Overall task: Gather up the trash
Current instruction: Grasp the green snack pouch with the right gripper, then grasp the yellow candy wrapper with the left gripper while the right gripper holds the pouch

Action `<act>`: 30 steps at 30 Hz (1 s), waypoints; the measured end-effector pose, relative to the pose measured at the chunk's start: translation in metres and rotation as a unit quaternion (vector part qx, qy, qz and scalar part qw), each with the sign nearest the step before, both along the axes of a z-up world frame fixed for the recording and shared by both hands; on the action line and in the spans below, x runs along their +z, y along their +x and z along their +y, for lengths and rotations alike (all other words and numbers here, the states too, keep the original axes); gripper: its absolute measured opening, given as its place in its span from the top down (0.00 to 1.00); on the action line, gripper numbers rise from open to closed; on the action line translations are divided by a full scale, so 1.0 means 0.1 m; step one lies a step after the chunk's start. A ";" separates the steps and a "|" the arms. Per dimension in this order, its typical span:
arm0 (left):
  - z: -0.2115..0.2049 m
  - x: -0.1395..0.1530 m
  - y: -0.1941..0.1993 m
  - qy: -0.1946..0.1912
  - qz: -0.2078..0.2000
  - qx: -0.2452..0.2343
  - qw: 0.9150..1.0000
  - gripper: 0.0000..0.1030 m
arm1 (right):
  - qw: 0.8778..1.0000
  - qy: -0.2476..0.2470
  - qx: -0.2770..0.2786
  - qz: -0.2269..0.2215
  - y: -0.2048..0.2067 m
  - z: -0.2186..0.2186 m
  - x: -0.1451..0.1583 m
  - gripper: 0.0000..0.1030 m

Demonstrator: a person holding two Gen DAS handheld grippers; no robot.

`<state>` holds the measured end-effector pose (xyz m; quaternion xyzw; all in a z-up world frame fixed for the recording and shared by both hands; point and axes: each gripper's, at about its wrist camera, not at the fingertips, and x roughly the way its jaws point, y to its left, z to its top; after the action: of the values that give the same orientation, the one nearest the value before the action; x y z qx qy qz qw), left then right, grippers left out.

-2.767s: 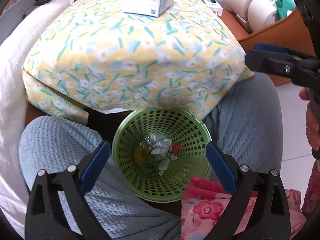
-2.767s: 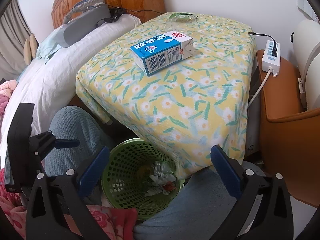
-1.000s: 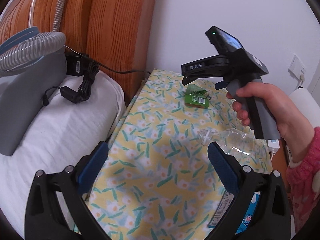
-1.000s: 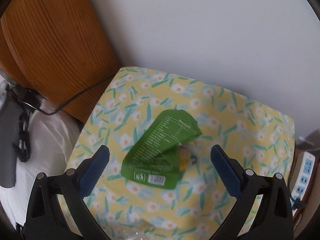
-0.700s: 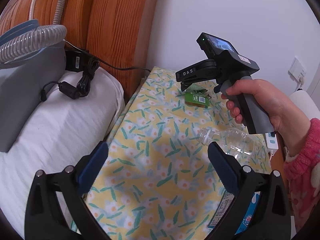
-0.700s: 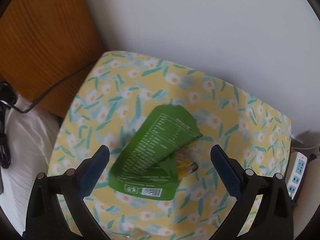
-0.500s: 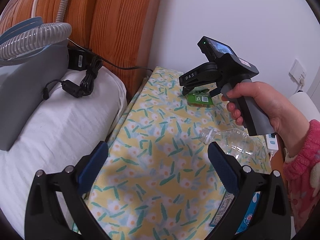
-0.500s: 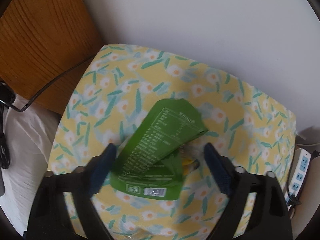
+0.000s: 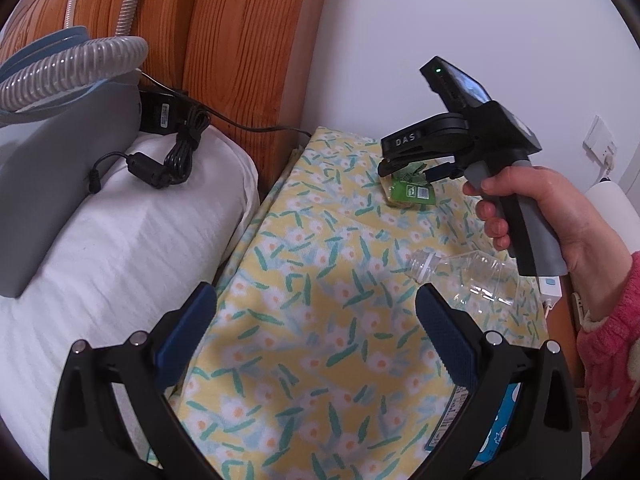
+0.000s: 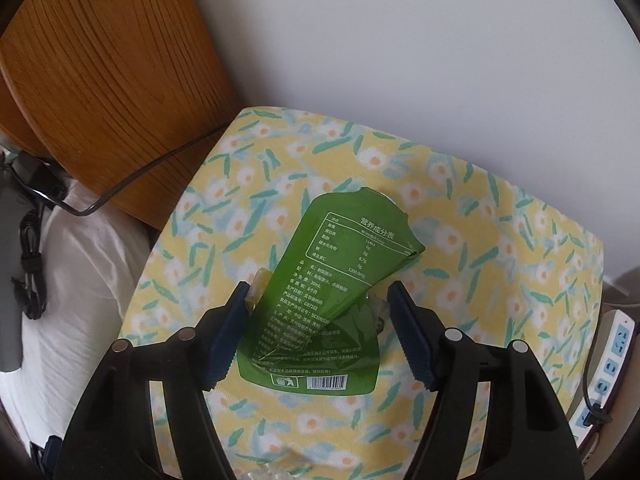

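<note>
One thin green pouch (image 10: pixel 340 280), light, crinkly and probably slick, lies creased on the flowered counter (image 10: pixel 500 248) between the closing pads of the right tool (image 10: pixel 316 332), best pinched across its raised fold; the left tool (image 9: pixel 316 344) hangs open, empty.

Soft, even daylight fills both views; shadows are faint, focus is sharp, and fisheye bending darkens the rounded frame corners.

floral-covered table (image 9: pixel 320 320); green pouch (image 10: pixel 340 280), clear bottle (image 9: pixel 476 276), blue carton (image 9: pixel 496 420)
</note>
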<state>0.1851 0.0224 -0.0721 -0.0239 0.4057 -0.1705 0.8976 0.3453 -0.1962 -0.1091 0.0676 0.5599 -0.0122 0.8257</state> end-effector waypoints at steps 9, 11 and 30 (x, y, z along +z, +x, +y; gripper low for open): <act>-0.01 -0.07 -0.01 0.002 0.011 0.000 1.000 0.08 | 0.998 0.034 0.054 -0.014 -0.34 0.20 0.19 0.32; 0.02 -0.09 -0.05 0.004 0.012 -0.002 1.000 0.08 | 0.995 0.042 0.085 -0.027 -0.48 0.37 0.30 0.32; 0.59 -0.30 -0.78 0.044 0.027 0.008 0.999 0.08 | 0.970 -0.007 0.242 -0.004 -1.60 1.46 0.10 0.32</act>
<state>0.1068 0.0814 -0.1018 0.0075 0.4367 -0.1445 0.8879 0.1855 -0.0499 -0.0994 -0.0754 0.5562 0.1845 0.8068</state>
